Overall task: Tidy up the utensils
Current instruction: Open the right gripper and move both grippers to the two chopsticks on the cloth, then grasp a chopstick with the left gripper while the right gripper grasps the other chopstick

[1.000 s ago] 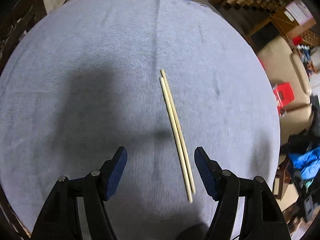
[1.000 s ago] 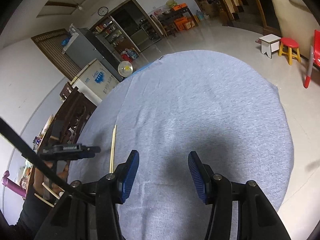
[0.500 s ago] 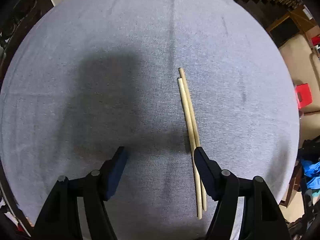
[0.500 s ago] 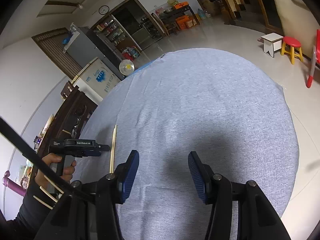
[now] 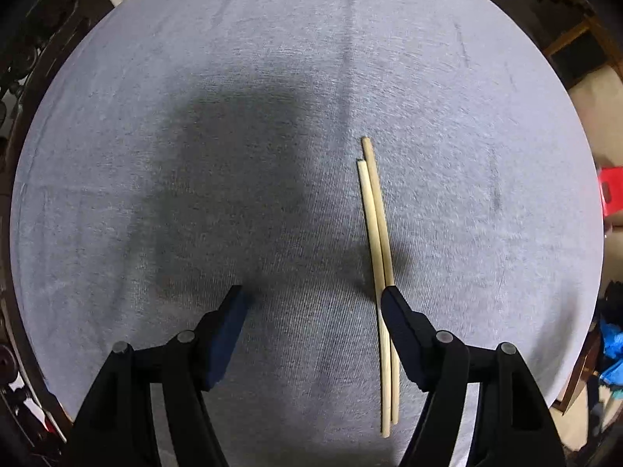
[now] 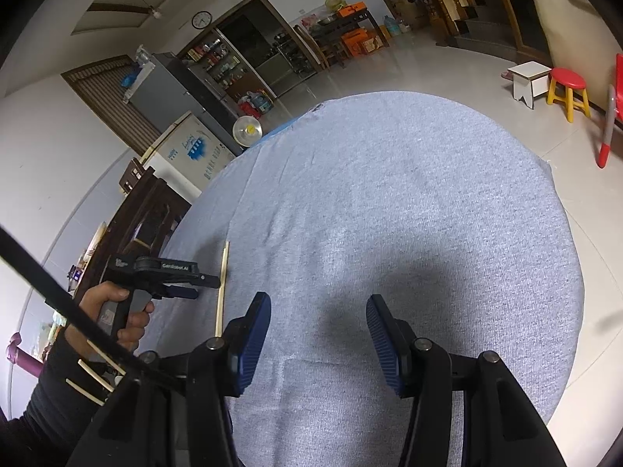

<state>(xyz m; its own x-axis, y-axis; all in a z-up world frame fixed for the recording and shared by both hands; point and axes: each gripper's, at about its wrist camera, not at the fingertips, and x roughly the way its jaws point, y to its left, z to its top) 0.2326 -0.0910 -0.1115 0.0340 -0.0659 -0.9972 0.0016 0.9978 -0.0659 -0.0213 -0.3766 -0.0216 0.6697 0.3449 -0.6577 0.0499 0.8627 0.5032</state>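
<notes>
Two pale wooden chopsticks (image 5: 374, 233) lie side by side on the round table's grey cloth (image 5: 194, 194). My left gripper (image 5: 313, 299) points straight down just above the cloth, and its jaws are opening. The chopsticks run under its right finger (image 5: 401, 323); only bare cloth lies between the pads. In the right wrist view a hand holds that left gripper (image 6: 204, 288) over the same chopsticks (image 6: 222, 284) at the table's left edge. My right gripper (image 6: 317, 311) hangs open over the cloth (image 6: 389, 194), holding nothing. Several more chopsticks (image 6: 93, 373) show beside the sleeve at lower left.
Dark wooden furniture (image 6: 148, 210) stands against the table's left side. Beyond the far edge are a fan (image 6: 247, 132) and a fridge (image 6: 167, 89). A red stool (image 6: 568, 89) and a white stool (image 6: 529, 78) stand on the floor at right.
My left gripper has come lower and shifted, so the chopsticks moved from between its fingers to under the right one. The right gripper has stayed still.
</notes>
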